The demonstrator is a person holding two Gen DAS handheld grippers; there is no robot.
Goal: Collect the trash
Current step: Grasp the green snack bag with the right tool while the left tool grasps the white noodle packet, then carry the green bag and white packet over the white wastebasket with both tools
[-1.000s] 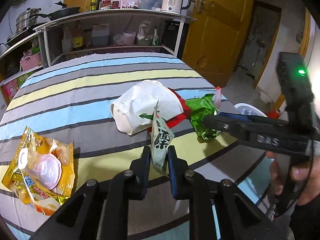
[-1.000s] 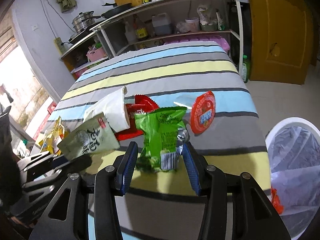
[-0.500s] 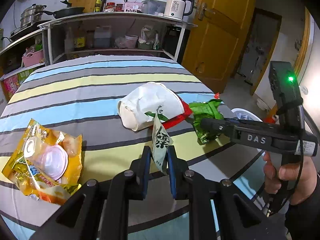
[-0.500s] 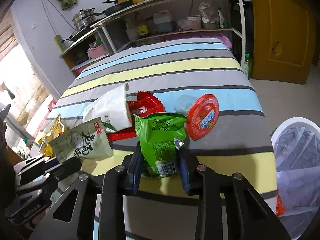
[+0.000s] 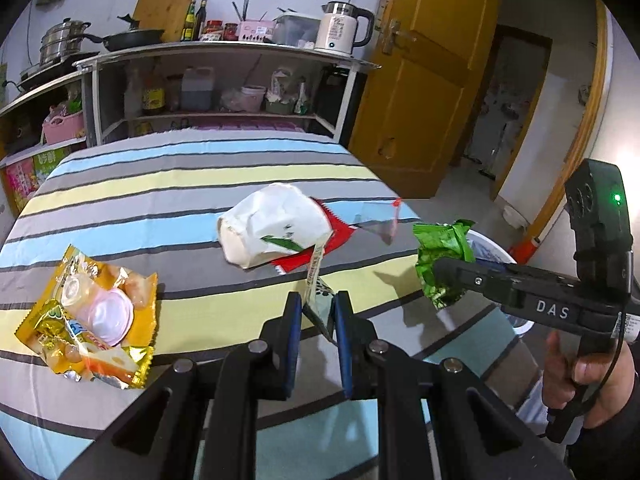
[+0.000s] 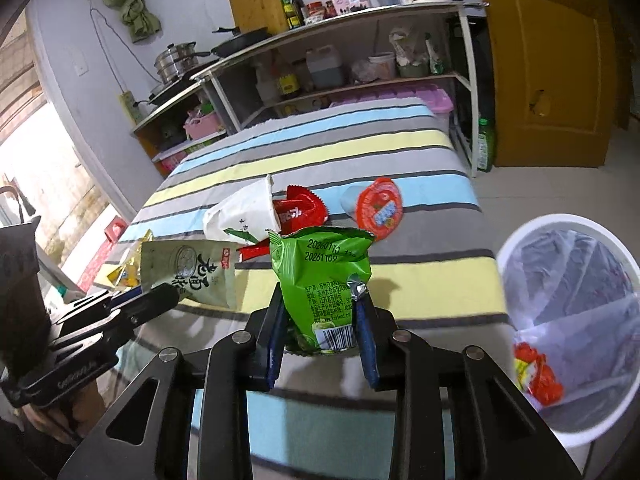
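My left gripper [image 5: 318,304] is shut on a pale green snack packet [image 5: 314,268], held edge-on above the striped table [image 5: 160,184]. The right wrist view shows that packet [image 6: 188,276] flat-on at the left. My right gripper [image 6: 320,312] is shut on a crinkled green wrapper [image 6: 320,276], lifted clear of the cloth near the table's right edge. In the left wrist view the wrapper [image 5: 440,252] hangs from the right gripper [image 5: 438,274], with a hand below it. A white bin [image 6: 520,248] with a clear liner stands to the right.
On the table lie a white paper bag [image 5: 276,224] over a red wrapper [image 5: 338,234], a red-lidded cup [image 6: 380,208] and a yellow snack bag [image 5: 88,312] at the left. Red trash [image 6: 536,372] sits in the bin. Shelves stand behind, with a door at right.
The right jaws closed on the green wrapper and lifted it off the table, toward the right edge. The left gripper rose slightly with its packet still held.
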